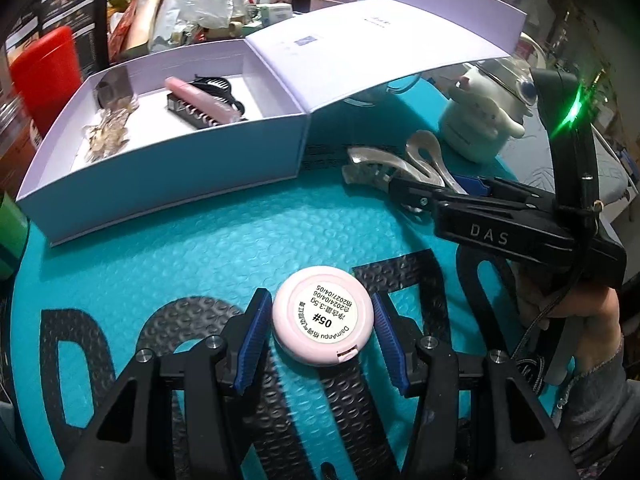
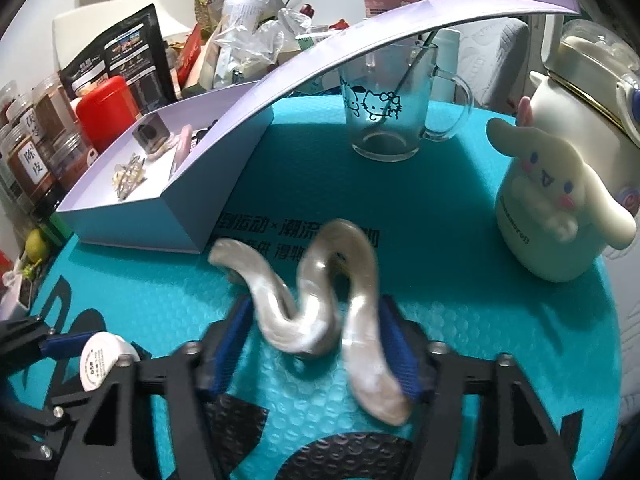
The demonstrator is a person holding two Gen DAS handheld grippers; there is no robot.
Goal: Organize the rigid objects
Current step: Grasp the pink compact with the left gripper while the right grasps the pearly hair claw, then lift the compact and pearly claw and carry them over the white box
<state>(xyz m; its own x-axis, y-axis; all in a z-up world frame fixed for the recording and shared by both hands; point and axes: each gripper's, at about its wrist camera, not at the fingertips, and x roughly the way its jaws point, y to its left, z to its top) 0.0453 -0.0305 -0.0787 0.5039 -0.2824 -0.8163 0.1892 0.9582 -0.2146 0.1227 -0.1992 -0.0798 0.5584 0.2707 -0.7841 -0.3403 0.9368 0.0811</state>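
A round pink compact with a white label lies on the teal mat between the blue pads of my left gripper; the jaws sit open around it, with small gaps on both sides. It also shows in the right wrist view. My right gripper holds a pearly wavy hair claw between its pads, blurred by motion. The claw also shows in the left wrist view. An open lilac box at the back left holds a pink comb, a black clip and a gold clip.
The box lid hangs open to the right. A glass cartoon mug and a white plush-dog jar stand on the mat. A red canister, jars and bags crowd the back left.
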